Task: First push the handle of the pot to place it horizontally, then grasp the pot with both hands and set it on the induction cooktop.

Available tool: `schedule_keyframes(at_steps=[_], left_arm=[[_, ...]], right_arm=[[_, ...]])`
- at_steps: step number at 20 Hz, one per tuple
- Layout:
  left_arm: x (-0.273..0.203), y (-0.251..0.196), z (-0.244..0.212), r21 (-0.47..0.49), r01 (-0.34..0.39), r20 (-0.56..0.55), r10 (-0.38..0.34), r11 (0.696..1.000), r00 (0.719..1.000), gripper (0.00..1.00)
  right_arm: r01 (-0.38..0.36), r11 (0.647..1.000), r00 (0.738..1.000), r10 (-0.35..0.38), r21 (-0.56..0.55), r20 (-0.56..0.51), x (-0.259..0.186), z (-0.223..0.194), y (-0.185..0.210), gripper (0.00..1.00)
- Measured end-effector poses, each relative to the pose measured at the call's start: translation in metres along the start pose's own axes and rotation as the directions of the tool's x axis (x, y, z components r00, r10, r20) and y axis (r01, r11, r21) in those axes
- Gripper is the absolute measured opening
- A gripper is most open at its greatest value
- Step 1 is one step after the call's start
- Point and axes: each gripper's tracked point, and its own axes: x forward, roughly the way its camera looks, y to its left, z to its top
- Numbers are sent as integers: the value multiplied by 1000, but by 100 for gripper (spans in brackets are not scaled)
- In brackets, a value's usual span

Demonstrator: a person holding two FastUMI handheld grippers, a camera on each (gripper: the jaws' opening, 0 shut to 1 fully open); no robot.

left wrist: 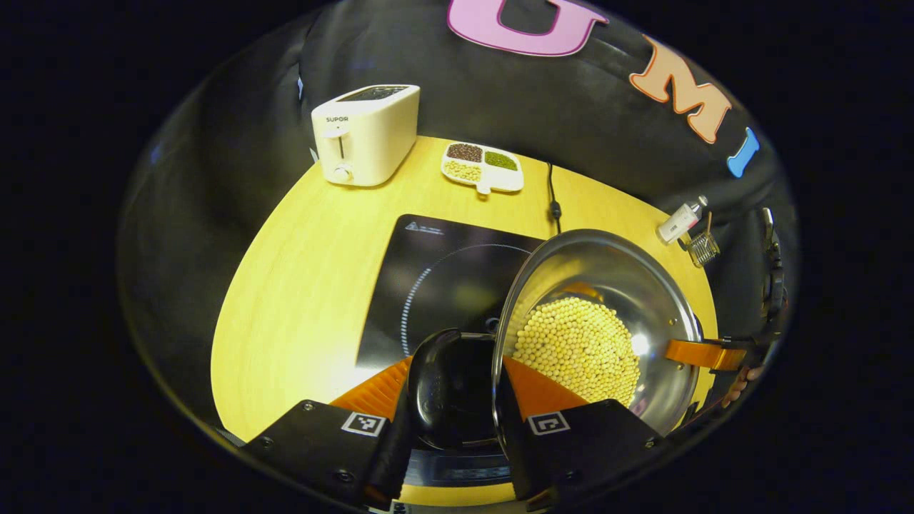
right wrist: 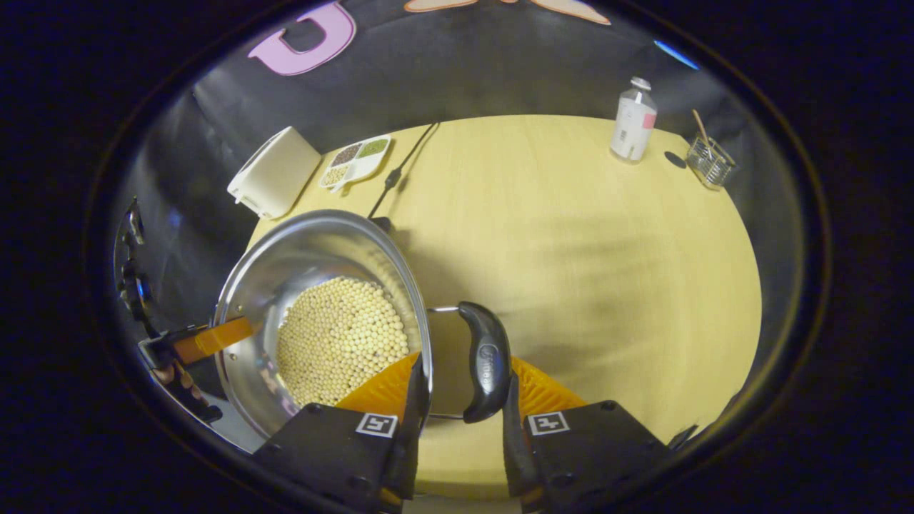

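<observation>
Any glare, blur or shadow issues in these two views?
Left gripper view: a bright glare spot on the pot wall beside the soybeans; fisheye bends the table edge. Right gripper view: soft broad shadows on the table; bottle sharp, no motion blur.

In the left gripper view the cooktop (left wrist: 435,285) lies on the bench (left wrist: 300,285); the pot (left wrist: 607,271), beans (left wrist: 578,350) inside, is to its right, toaster (left wrist: 365,132) and tray (left wrist: 483,168) behind.
</observation>
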Motion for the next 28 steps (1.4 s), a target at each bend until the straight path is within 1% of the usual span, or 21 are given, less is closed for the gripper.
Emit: schedule_keyframes(at_steps=[2,3,5,7,9,12,14,15,16,18,19,20,21,22,24,25,26,27,28], left_arm=[[5,25,-2,-4,20,-20,-20,1000,1000,58],[4,32,5,-4,30,10,-30,1000,1000,58],[6,46,13,32,34,27,-35,999,999,57],[9,56,21,77,29,49,-33,997,998,58],[12,64,29,101,27,76,-35,995,996,59],[10,69,32,90,24,100,-33,996,994,60],[10,68,29,94,14,91,-22,995,996,60],[10,68,29,94,10,89,-18,995,996,60],[11,68,28,88,7,88,-15,996,996,60],[8,67,21,69,-10,68,5,998,998,64],[6,67,18,58,-25,62,21,998,998,66],[3,64,18,52,-31,70,27,998,997,74],[2,61,17,54,-38,80,34,998,996,78],[-2,60,16,57,-52,88,47,997,995,81],[-12,59,10,45,-80,88,76,996,993,88],[-19,58,9,28,-96,96,93,995,991,88],[-26,57,11,10,-115,115,113,993,987,93],[-34,55,14,0,-129,144,128,992,981,95],[-42,53,16,0,-153,173,151,988,973,98]], right_arm=[[33,999,999,-33,11,-10,-7,-5,2,46],[44,999,999,-44,8,-8,-9,-3,0,46],[54,998,998,-54,27,-25,-9,-6,0,46],[66,997,998,-65,42,-18,-14,-3,-1,46],[77,996,997,-77,43,-15,-18,-4,-2,46],[77,996,997,-77,53,-7,-24,1,-8,46],[77,995,997,-76,57,-8,-28,3,-11,46],[75,996,997,-75,57,-7,-24,1,-6,52],[70,996,998,-70,58,-5,-21,0,-4,46],[63,997,998,-63,55,-8,-19,1,-6,46],[63,997,998,-63,51,-7,-21,0,-6,48],[60,997,998,-60,56,8,-21,1,-7,53],[54,997,998,-55,63,24,-26,4,-7,58],[28,997,999,-31,72,42,-30,7,-5,57],[-38,996,997,32,84,69,-38,11,2,71],[-57,995,996,51,79,77,-43,10,2,83],[-71,995,994,65,68,87,-50,12,-2,84],[-89,994,991,82,60,106,-57,13,-5,91],[-114,992,986,107,54,125,-63,16,-6,93]])
